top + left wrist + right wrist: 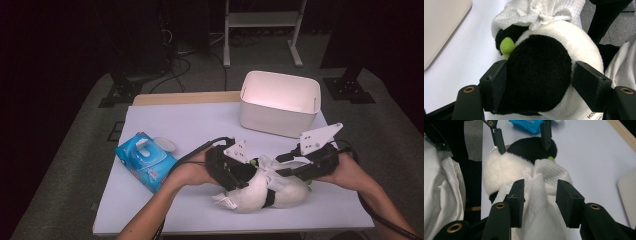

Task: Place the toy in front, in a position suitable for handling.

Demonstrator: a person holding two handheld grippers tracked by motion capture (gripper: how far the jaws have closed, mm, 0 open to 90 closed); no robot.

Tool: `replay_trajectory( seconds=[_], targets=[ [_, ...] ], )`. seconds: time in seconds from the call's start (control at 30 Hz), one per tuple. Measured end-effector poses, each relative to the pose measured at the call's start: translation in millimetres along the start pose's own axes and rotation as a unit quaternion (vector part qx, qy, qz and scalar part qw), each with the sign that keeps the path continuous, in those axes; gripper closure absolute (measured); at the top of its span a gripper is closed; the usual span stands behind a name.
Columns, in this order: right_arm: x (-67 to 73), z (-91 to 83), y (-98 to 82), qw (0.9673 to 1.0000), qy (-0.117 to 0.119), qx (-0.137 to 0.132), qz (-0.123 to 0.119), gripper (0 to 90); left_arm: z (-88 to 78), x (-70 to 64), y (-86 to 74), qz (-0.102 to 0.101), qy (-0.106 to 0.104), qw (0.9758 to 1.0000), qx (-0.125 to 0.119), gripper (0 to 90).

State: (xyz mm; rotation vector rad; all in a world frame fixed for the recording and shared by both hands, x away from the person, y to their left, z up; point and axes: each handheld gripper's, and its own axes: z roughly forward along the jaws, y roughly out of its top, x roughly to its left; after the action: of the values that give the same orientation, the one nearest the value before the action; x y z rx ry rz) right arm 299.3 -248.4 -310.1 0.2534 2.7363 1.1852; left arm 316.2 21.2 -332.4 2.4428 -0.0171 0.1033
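Your left claw (539, 82) is clamped on the black patch of the plush panda (554, 62), which lies at the tabletop's (190, 120) near edge. The left gripper view gives you the panda's green bit (507, 46), barely visible from above. Your right claw (539, 200) is released, jaws apart with the white wipe (541, 195) bunched between them, one pad beside it; contact is hard to judge. High view adds the white bin (280, 102) and blue wipes pack (145, 160). Panda's face is hidden under the wipe
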Motion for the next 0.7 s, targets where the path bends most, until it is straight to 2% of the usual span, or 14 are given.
replay_trajectory(
  seconds=[0.1,0.2,0.33,0.4,0.53,0.6,0.63,0.67,0.7],
  targets=[
    [1.3,-4.8,-10.4,0.9999,-0.007,0.004,0.008,57.4,0.0,0.3,0.6,0.001,0.000,1.0000,0.002,28.8],
    [2.7,-2.0,-19.9,0.9998,-0.012,0.010,0.011,58.9,0.2,0.2,1.5,0.003,0.000,1.0000,0.005,28.8],
    [4.8,4.4,-24.4,1.0000,0.001,-0.002,0.008,79.4,-0.2,-0.8,2.4,0.005,0.003,0.9999,0.009,28.7],
    [5.6,6.4,-23.6,1.0000,0.008,-0.004,0.000,82.1,0.0,-0.8,2.7,0.004,0.002,0.9999,0.009,28.7],
    [4.4,13.9,-16.4,0.9998,0.018,-0.004,-0.001,82.3,0.4,0.8,3.5,0.005,0.001,0.9999,0.011,28.5],
    [5.2,20.5,-11.3,0.9995,0.029,0.007,-0.013,80.4,0.1,0.4,3.4,0.004,0.003,0.9999,0.012,28.5],
    [5.8,20.9,-8.1,0.9993,0.024,0.013,-0.024,75.4,-0.2,0.0,3.0,0.004,0.002,0.9999,0.011,28.5],
    [5.9,19.0,-5.4,0.9996,0.017,0.008,-0.023,67.7,-0.2,-0.4,2.6,0.004,0.002,0.9999,0.009,28.5],
    [5.1,16.9,-4.0,0.9997,0.016,0.002,-0.020,65.8,-0.4,-0.7,2.5,0.005,0.001,0.9999,0.010,28.5]
  ],
)
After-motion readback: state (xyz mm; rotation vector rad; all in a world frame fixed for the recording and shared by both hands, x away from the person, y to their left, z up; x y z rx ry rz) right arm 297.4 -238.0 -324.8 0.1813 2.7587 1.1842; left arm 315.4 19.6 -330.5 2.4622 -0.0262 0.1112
